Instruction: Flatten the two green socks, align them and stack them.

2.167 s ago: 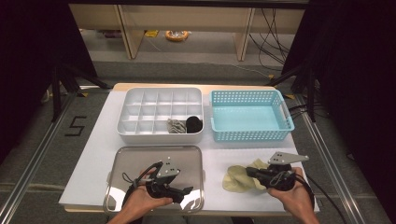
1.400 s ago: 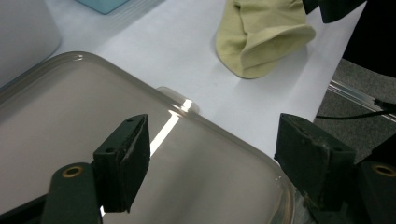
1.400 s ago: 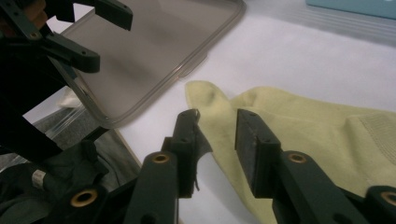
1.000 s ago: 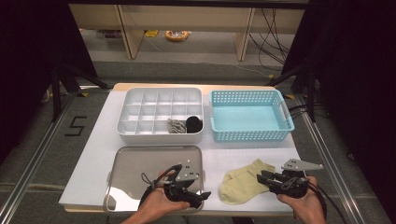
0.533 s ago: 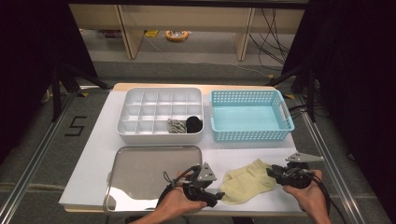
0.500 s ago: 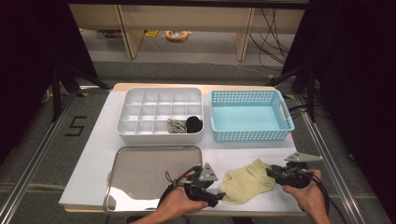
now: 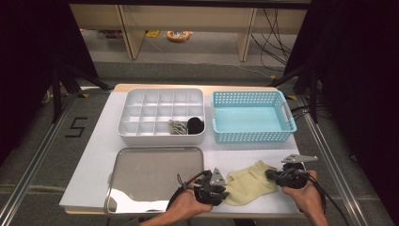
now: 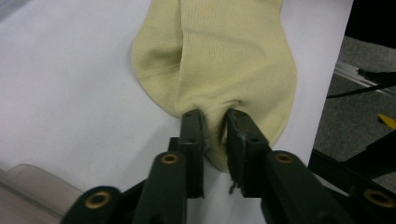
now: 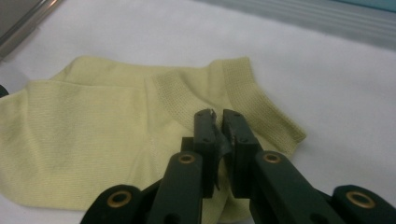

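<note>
On the table (image 7: 94, 155) before me, the tray (image 7: 155, 176) lies at the near left and the sock (image 7: 247, 183) just right of it, between my left gripper (image 7: 225, 190) and right gripper (image 7: 269, 174). Behind the tray sits the divided box (image 7: 160, 115); the basket (image 7: 251, 117) stands right of that, behind the sock.

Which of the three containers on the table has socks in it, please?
The white divided organizer: a grey sock and a black sock sit in its front compartments. The blue basket and metal tray hold nothing.
</note>
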{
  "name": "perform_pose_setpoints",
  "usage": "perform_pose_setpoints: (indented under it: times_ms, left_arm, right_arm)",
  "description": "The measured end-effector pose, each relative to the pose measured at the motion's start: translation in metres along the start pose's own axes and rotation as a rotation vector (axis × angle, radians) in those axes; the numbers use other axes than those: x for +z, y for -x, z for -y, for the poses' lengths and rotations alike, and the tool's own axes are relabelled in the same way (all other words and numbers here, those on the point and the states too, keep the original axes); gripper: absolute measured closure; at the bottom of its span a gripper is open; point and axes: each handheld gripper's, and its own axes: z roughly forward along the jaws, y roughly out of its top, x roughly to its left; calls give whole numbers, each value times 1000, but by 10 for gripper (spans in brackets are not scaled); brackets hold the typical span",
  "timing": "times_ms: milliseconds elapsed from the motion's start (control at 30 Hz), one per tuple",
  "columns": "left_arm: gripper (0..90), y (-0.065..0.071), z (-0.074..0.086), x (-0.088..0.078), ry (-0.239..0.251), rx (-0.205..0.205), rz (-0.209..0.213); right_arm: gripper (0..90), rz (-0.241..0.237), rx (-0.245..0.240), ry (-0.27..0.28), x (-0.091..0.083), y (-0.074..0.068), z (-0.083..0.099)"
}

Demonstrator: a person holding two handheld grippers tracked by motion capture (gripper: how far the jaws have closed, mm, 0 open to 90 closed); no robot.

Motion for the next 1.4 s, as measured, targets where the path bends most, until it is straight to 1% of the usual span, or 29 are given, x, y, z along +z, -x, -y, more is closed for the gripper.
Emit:
perform_pose_setpoints:
  times_ms: [67, 100, 133, 167, 200, 233, 267, 300, 333, 467, 500, 567, 600, 667, 700, 733, 833, 900, 933, 1000, 1033, 1067, 1100, 1167, 1200, 1233, 1267, 1333, 1400]
  left_arm:
    - [833, -1, 0, -3, -4, 18, 1]
    - [845, 0, -1, -5, 5, 13, 6]
    - [855, 3, -2, -4, 43, -25, 3]
    - [858, 1, -3, -8, 11, 29, 7]
    - [862, 4, -4, -7, 42, -2, 7]
    - [866, 4, -4, -9, 42, 4, 12]
    - [867, 2, -6, -12, 17, 49, 9]
    - [868, 6, -7, -13, 35, -4, 14]
    - [868, 5, -10, -15, 52, -1, 16]
    - [868, 3, -21, -18, 96, 32, -19]
    - [868, 2, -24, -17, 96, 48, -35]
    - [867, 0, -28, -13, 93, 41, -32]
    - [866, -2, -29, -10, 88, 43, -33]
    - [865, -5, -29, -4, 75, 32, -50]
    - [864, -8, -28, 0, 62, 33, -55]
    - [863, -10, -26, 3, 57, 24, -54]
    - [853, -15, -23, 11, 41, 13, -70]
    - [830, -18, -21, 13, 33, 8, -68]
    - [816, -18, -21, 14, 40, -4, -67]
    - [729, -18, -21, 13, 46, -8, -65]
    - [707, -17, -22, 10, 48, -4, -80]
    - [658, -17, -22, 9, 59, 3, -83]
    - [642, -16, -24, 6, 62, 22, -98]
    - [634, -12, -26, 1, 93, 25, -91]
    - [634, -9, -28, -1, 98, 26, -90]
    - [642, -7, -29, -2, 106, 28, -83]
    - [667, -3, -31, -2, 117, 29, -62]
    - [729, 5, -32, 2, 110, 39, -19]
    - [769, 11, -32, 8, 91, 65, -5]
  right_arm:
    - [861, -18, 32, 21, -4, -5, -1]
    - [862, -13, -19, 30, -5, -1, -2]
    - [863, -18, -19, 50, -10, -2, -4]
    - [863, -12, -8, 58, -13, -4, -5]
    - [864, -12, -17, 65, -16, -4, -6]
    - [864, -27, -28, 71, -22, -5, -8]
    - [865, -27, -35, 85, -26, -6, -10]
    - [864, -23, -11, 100, -29, -9, -10]
    - [865, -17, -20, 118, -33, -9, -12]
    - [865, 0, -19, 169, -47, -6, -20]
    - [864, 23, -42, 174, -49, -2, -23]
    - [864, 23, -29, 170, -46, 4, -26]
    - [864, 20, 12, 148, -43, 3, -26]
    - [864, 37, -14, 142, -36, 11, -25]
    - [864, 23, 29, 123, -33, 10, -24]
    - [863, 22, 8, 111, -28, 16, -22]
    - [861, 29, 23, 85, -18, 24, -14]
    - [851, 26, 57, 67, -11, 24, -10]
    - [844, 28, 33, 66, -9, 29, -9]
    - [810, 21, 62, 39, -7, 30, -7]
    - [779, 37, 49, 40, -7, 32, -7]
    - [757, 43, 94, 57, -8, 30, -7]
    - [735, 50, 62, 59, -10, 33, -8]
    - [702, 55, 57, 67, -14, 32, -10]
    - [701, 68, 89, 87, -17, 27, -11]
    - [702, 66, 44, 85, -21, 28, -13]
    - [706, 68, 38, 93, -22, 26, -15]
    - [750, 40, -1, 104, -24, 17, -19]
    - [782, 0, -24, 81, -21, 8, -20]
